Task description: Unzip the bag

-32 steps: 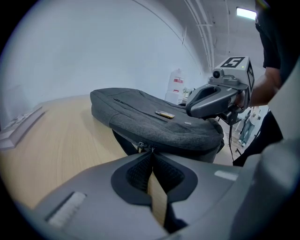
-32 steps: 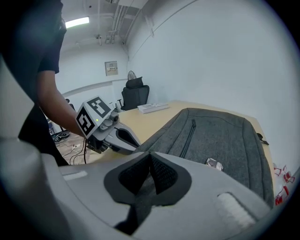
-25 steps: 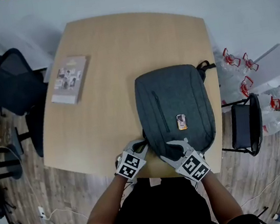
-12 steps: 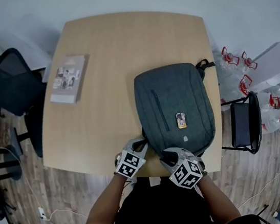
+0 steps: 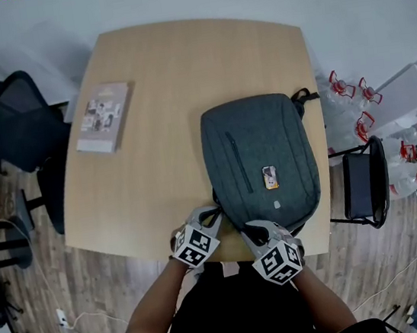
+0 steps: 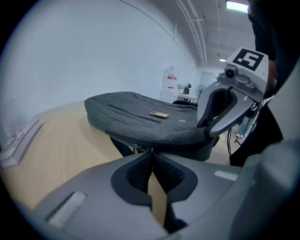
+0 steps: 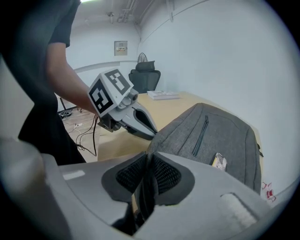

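Observation:
A grey backpack [image 5: 260, 164] lies flat on the wooden table [image 5: 172, 74], its near end at the table's front edge. My left gripper [image 5: 209, 217] sits at the bag's near left corner, its pads [image 6: 140, 171] pressed together, with a small metal zipper pull [image 6: 150, 149] right at their tips. My right gripper [image 5: 250, 231] is at the bag's near edge; its jaws have just been closing, and the pads [image 7: 164, 173] now press on dark material of that bag edge [image 7: 149, 180]. The bag's front pocket zipper [image 7: 200, 133] is shut.
A book [image 5: 103, 117] lies at the table's far left. Black office chairs [image 5: 10, 120] stand to the left and another chair [image 5: 366, 184] to the right. Plastic bags with red handles [image 5: 352, 95] lie on the floor beyond it. My body is against the table's near edge.
The right gripper has shifted a little to the left and towards me, rolled, and its jaws have closed from wide open onto the bag's near edge. The left gripper has stayed put.

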A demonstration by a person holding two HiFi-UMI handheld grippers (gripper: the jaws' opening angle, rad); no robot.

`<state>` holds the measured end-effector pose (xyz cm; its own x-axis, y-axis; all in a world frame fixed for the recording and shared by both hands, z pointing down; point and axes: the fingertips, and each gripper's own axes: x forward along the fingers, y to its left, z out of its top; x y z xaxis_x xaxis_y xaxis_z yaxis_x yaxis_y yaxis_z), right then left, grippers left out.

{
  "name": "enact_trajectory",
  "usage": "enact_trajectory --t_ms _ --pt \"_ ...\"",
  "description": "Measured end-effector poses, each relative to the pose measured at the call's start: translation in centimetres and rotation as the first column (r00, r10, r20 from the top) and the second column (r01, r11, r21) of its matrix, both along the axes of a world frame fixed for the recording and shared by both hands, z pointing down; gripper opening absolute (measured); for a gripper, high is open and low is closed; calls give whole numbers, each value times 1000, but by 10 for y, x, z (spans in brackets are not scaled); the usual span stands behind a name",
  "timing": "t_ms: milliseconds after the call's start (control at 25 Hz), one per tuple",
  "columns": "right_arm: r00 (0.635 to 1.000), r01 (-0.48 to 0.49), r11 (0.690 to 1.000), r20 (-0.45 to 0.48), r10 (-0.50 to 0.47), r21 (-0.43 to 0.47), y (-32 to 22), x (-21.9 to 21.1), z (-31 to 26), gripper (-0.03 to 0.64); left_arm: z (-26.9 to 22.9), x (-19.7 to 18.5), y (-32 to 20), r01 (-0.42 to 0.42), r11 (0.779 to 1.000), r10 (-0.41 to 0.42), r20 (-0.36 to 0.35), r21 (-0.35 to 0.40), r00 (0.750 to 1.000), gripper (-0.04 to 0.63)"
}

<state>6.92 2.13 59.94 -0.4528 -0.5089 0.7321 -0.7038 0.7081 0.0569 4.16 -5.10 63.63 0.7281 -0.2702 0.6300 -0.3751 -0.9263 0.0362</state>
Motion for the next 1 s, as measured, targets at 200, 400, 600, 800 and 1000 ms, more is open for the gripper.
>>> enact_trajectory --t_ms 200,400,600,800,1000 --pt "998 -46 999 45 44 22 -9 0 -7 51 -5 0 12 -25 1000 25 9 15 1000 25" --pt "992 -80 997 95 78 18 -24 -8 -10 48 -9 -4 19 -23 1000 22 14 20 1000 25" --pt "985 -107 994 137 105 5 -42 -17 -9 48 -10 -6 25 -2 1000 2 1 7 1000 25" --pt "979 -114 993 170 113 -3 -52 -28 -8 49 -10 -13 22 60 998 -61 -43 -29 997 25" --pt "975 -97 995 201 99 -18 -52 -33 -7 58 -8 -14 21 83 994 -87 -75 -66 993 25"
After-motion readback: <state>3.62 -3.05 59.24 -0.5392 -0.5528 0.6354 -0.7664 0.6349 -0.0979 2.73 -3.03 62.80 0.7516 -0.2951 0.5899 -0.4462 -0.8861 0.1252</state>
